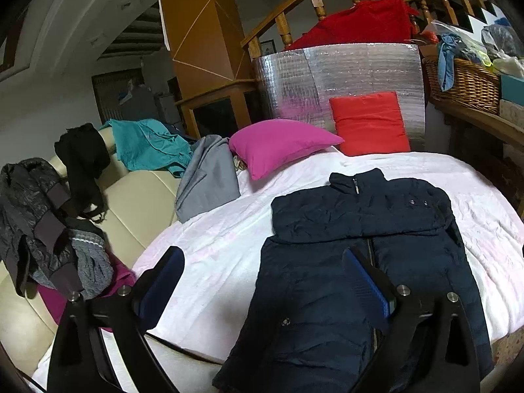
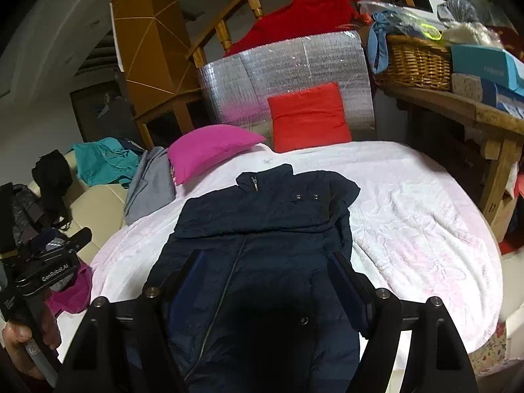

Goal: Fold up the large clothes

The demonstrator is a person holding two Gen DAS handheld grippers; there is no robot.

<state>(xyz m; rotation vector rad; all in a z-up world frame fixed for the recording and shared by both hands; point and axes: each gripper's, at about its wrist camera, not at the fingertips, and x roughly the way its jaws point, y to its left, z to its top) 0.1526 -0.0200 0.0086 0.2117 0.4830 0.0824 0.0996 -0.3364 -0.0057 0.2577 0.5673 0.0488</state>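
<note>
Two grippers are hovering over a navy padded jacket (image 2: 262, 245), and both are standing wide with nothing between their pads. Just beyond the right gripper (image 2: 267, 268), the jacket is lying flat on a white blanket (image 2: 409, 222), zip running away from the fingers, with both sleeves folded across the chest below the collar. The left gripper (image 1: 263, 262) is hanging above the jacket's left edge; its right finger (image 1: 366, 281) is showing over the dark fabric and its left finger (image 1: 163, 278) over bare blanket. In the right wrist view, that left gripper is appearing far off to the side, with a person's hand (image 2: 23, 344) wrapping its handle.

Farther ahead of both grippers, a magenta pillow (image 1: 281, 145) is resting at the blanket's far edge, and an orange-red cushion (image 1: 370, 122) is leaning upright against a silver foil board (image 1: 344, 72). Left of the pillow, a grey garment (image 1: 206, 180) is draping over a cream sofa (image 1: 131, 203), with a teal garment (image 1: 147, 144) behind it. Ahead to the right, a wicker basket (image 2: 416, 62) is sitting on a wooden bench (image 2: 458, 104).
</note>
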